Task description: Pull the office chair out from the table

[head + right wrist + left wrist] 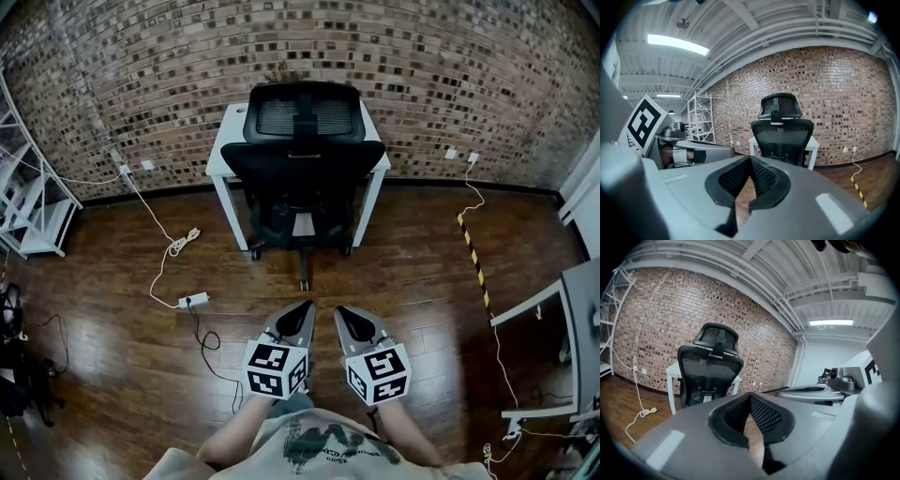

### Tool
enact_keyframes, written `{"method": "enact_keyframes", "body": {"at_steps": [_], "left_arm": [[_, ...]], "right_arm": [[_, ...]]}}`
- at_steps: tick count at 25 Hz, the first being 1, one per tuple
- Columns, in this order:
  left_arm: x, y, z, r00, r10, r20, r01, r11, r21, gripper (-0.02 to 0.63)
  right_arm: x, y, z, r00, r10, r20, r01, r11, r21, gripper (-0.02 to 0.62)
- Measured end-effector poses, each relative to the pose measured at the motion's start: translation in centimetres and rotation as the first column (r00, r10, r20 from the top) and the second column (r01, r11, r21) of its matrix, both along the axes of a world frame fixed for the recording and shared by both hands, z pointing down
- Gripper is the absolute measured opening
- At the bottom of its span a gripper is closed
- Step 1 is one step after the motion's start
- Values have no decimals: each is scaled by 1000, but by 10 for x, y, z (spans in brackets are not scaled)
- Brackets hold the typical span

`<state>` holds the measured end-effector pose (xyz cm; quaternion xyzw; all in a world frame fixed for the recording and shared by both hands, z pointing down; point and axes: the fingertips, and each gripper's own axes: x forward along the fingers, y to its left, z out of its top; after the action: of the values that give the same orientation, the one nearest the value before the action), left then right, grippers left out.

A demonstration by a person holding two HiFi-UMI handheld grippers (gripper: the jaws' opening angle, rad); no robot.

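Observation:
A black mesh-backed office chair (302, 164) with a headrest is tucked under a small white table (225, 141) against the brick wall. Both gripper views show its back straight ahead, chair (710, 369) and chair (783, 133). My left gripper (305, 307) and right gripper (342, 311) hang side by side over the wooden floor, well short of the chair's wheeled base. Both are shut with nothing between their tips. The left gripper (750, 397) and the right gripper (751, 161) show their jaws meeting at the tips.
A white power strip (194, 300) and its cable trail across the floor at left. White shelving (28, 202) stands far left. Yellow-black floor tape (473, 253) runs at right, beside a grey desk edge (577, 319). Dark gear (14, 375) lies at the left edge.

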<state>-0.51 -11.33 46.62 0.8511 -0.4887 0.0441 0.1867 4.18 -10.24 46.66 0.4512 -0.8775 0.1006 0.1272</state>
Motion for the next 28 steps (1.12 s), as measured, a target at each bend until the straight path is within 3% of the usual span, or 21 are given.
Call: {"method": "enact_keyframes", "body": {"at_steps": [15,28], "left_arm": [[-49,-96,-19,999,50,-11,-49,998,47,15],[-55,-156,-29,999,49,18,-50,993,107,15]], "right_arm": [[-47,-96,-19,998,54,-20,-53,997,48,0],[-48,-158,-30,999,49,11,-50,993,106,0]]}}
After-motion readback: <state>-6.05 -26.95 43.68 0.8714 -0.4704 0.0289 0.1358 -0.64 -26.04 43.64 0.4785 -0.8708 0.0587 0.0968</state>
